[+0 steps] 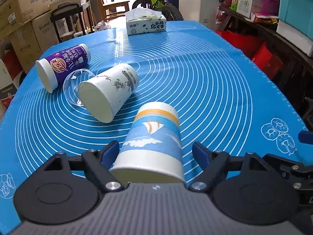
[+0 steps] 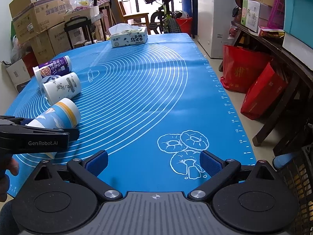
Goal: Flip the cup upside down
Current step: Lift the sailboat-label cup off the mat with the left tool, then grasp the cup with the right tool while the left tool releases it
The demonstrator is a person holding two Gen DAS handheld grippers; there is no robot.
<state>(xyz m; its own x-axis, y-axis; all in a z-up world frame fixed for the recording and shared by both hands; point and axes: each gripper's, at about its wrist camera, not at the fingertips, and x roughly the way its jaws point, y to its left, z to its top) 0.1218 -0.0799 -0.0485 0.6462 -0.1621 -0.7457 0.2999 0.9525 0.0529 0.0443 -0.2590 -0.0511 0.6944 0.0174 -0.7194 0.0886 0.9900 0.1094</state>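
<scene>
A blue paper cup with a sailboat print (image 1: 154, 137) lies on its side on the blue mat (image 1: 215, 90), rim toward me. My left gripper (image 1: 155, 152) is open around its rim end; the left pad (image 1: 109, 152) touches or nearly touches it, the right pad (image 1: 201, 154) stands apart. The cup also shows in the right wrist view (image 2: 60, 115), beside the left gripper's body (image 2: 37, 137). My right gripper (image 2: 154, 162) is open and empty over the mat's near right part.
A white ink-print cup (image 1: 109, 92), a clear plastic cup (image 1: 75, 86) and a purple cup (image 1: 62, 66) lie on their sides at the left. A tissue box (image 1: 145, 24) stands at the far edge. Boxes, a bicycle and shelves surround the table.
</scene>
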